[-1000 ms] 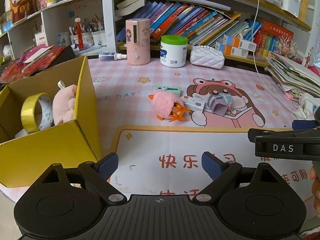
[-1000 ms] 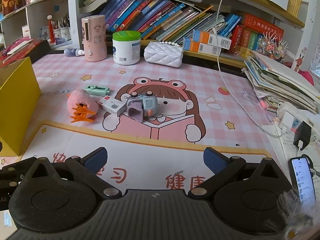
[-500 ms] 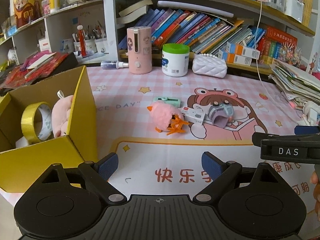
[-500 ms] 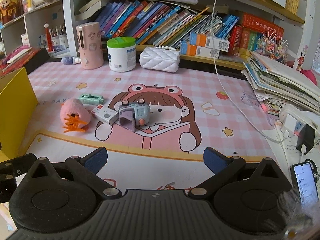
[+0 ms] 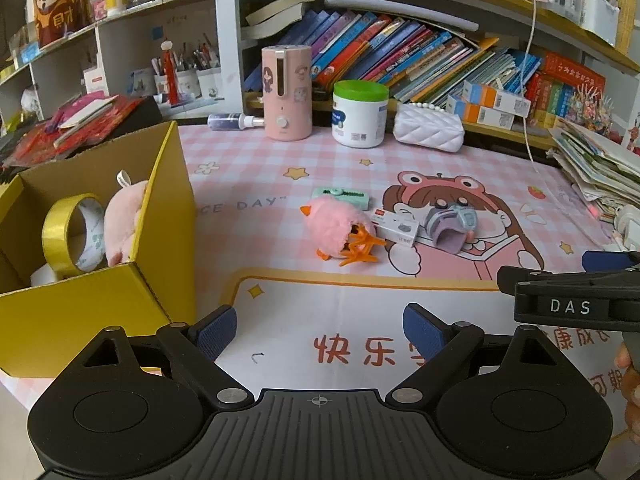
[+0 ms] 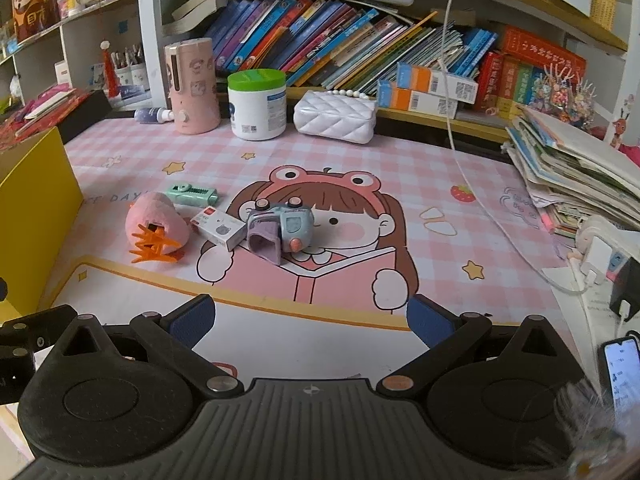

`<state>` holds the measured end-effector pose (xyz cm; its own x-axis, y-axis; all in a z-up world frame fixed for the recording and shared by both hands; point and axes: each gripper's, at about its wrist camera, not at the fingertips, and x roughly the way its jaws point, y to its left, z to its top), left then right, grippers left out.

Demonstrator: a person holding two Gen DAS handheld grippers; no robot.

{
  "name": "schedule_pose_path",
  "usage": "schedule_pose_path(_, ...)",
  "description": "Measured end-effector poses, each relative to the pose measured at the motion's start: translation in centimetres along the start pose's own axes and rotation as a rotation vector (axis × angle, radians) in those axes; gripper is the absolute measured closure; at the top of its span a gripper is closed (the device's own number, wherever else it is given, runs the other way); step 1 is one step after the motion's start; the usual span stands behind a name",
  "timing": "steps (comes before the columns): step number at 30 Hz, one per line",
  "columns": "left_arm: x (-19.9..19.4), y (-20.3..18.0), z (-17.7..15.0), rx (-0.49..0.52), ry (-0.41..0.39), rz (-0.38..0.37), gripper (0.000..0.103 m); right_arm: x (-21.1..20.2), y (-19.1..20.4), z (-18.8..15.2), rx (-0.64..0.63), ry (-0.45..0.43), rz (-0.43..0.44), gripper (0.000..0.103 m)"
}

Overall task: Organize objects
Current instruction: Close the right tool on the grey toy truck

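Observation:
A pink plush chick (image 5: 338,230) (image 6: 156,226) lies on the pink desk mat with orange feet showing. Next to it are a mint green stapler (image 5: 342,195) (image 6: 193,194), a small white box (image 5: 394,228) (image 6: 218,229) and a blue toy camera (image 5: 452,226) (image 6: 280,228). A yellow cardboard box (image 5: 96,308) (image 6: 32,216) at the left holds a yellow tape roll (image 5: 70,232) and a pink plush (image 5: 124,220). My left gripper (image 5: 320,330) is open and empty, well short of the chick. My right gripper (image 6: 310,318) is open and empty, short of the camera.
At the back stand a pink humidifier (image 5: 286,94), a white jar with a green lid (image 5: 360,114) and a white quilted purse (image 5: 428,132) below shelves of books. A paper stack (image 6: 576,176), chargers and a phone (image 6: 622,372) lie at the right.
Both grippers have drawn back and risen a little, so the objects look farther away. Nothing on the mat has moved and both stay open.

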<state>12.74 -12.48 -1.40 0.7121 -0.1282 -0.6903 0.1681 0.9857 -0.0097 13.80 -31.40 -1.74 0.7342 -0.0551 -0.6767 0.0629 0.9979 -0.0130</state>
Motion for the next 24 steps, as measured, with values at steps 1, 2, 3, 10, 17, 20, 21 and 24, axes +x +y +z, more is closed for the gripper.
schedule_pose_path(1, 0.1, 0.1, 0.1, -0.002, 0.001, 0.003, 0.011, 0.2, 0.1, 0.1, -0.004, 0.000, 0.004, 0.000)
schedule_pose_path(2, 0.2, 0.1, 0.1, -0.004, 0.002, 0.005, 0.011, 0.5, 0.1, 0.2, -0.008, -0.001, 0.007, 0.000)
schedule_pose_path(3, 0.3, 0.1, 0.2, -0.005, 0.003, 0.007, 0.011, 0.8, 0.2, 0.3, -0.013, -0.004, 0.009, 0.000)
schedule_pose_path(10, 0.6, 0.3, 0.3, -0.003, 0.010, 0.008, 0.011, 4.0, 0.3, 2.2, -0.066, -0.030, 0.015, 0.002)
schedule_pose_path(17, 0.9, 0.1, 0.4, 0.010, 0.018, -0.010, 0.011, 8.2, 0.2, 4.0, -0.102, -0.013, 0.041, 0.003)
schedule_pose_path(20, 0.7, 0.0, 0.4, 0.020, 0.009, -0.019, 0.011, 10.0, 0.2, 4.8, -0.098, 0.002, 0.044, 0.007)
schedule_pose_path(21, 0.6, 0.0, 0.4, 0.020, 0.005, -0.022, 0.011, 10.5, 0.2, 4.9, -0.091, 0.006, 0.048, 0.008)
schedule_pose_path(24, 0.7, 0.1, 0.5, 0.016, 0.005, -0.024, 0.011, 11.7, 0.2, 5.1, -0.068, 0.029, 0.075, 0.017)
